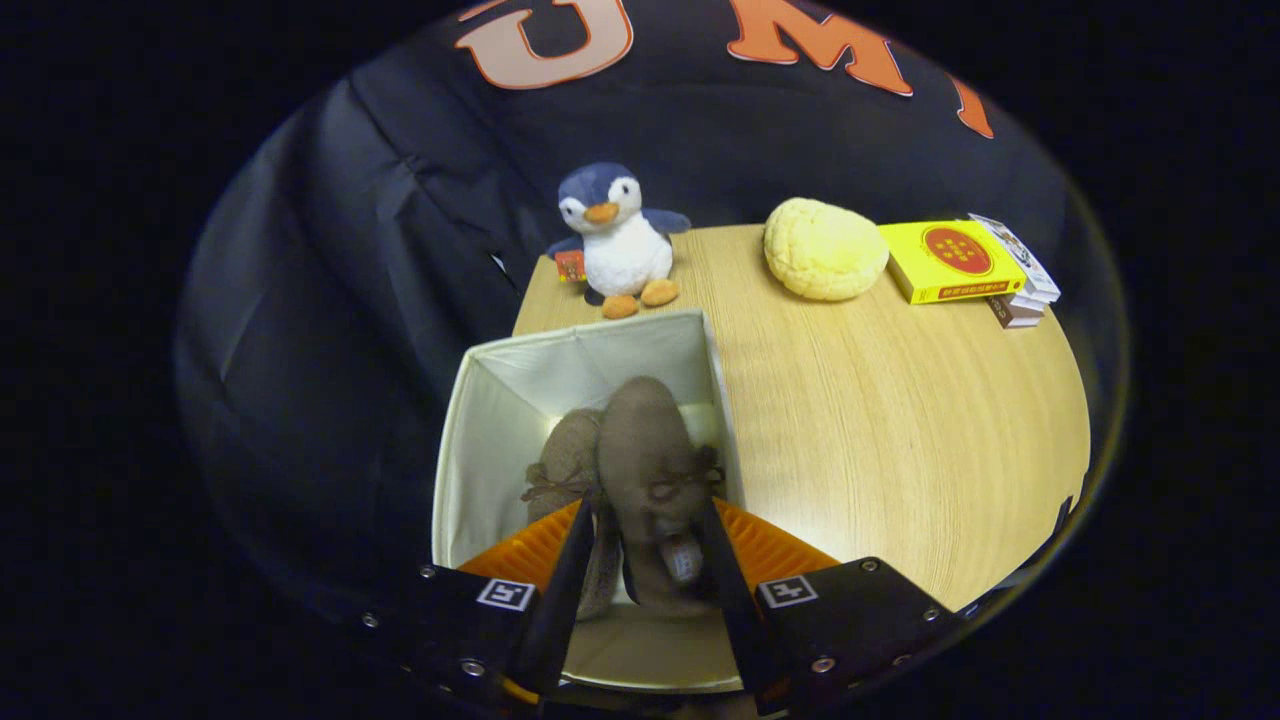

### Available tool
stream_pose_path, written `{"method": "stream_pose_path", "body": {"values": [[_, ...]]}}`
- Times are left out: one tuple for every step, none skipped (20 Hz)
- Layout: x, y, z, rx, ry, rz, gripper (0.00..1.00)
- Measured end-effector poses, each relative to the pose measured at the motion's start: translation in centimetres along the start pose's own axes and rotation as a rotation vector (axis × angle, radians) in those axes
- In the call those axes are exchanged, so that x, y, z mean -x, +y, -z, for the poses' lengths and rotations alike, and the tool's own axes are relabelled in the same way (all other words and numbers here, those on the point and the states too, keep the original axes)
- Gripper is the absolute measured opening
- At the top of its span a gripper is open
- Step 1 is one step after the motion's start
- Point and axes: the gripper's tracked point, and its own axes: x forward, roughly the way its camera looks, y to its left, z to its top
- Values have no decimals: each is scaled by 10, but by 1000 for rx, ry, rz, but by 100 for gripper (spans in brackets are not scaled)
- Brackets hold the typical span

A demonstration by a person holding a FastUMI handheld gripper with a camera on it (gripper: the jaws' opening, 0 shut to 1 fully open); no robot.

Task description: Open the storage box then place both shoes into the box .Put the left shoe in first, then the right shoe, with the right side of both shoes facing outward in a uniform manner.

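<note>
The light wooden table [900, 420] carries an open cream fabric storage box [480, 440] at its near corner. The gripper [648, 590] angles down over the box — fingers clamped on a brown suede right shoe [645, 450], beside the matching left shoe [570, 455] inside.

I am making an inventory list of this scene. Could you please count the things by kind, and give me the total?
Shoes: 2, one in the box, one between the gripper fingers
Storage box: 1
Penguin: 1
Bun: 1
Yellow book: 1
Other books behind and under it: count cannot be told
Total: 6 countable things
</note>
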Motion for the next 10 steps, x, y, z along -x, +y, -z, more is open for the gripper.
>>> {"method": "stream_pose_path", "body": {"values": [[10, -9, -9, 10, -41, 11, 73], [19, -17, -18, 17, -79, 20, 75], [27, -28, -25, 19, -114, 32, 78], [39, -38, -30, 13, -144, 38, 80], [48, -50, -36, 3, -176, 45, 81], [56, -63, -41, -6, -203, 52, 82], [65, -78, -46, -16, -229, 60, 83], [74, -93, -53, -21, -258, 64, 83], [84, -108, -59, -26, -287, 67, 84], [95, -123, -67, -23, -321, 66, 84]]}}
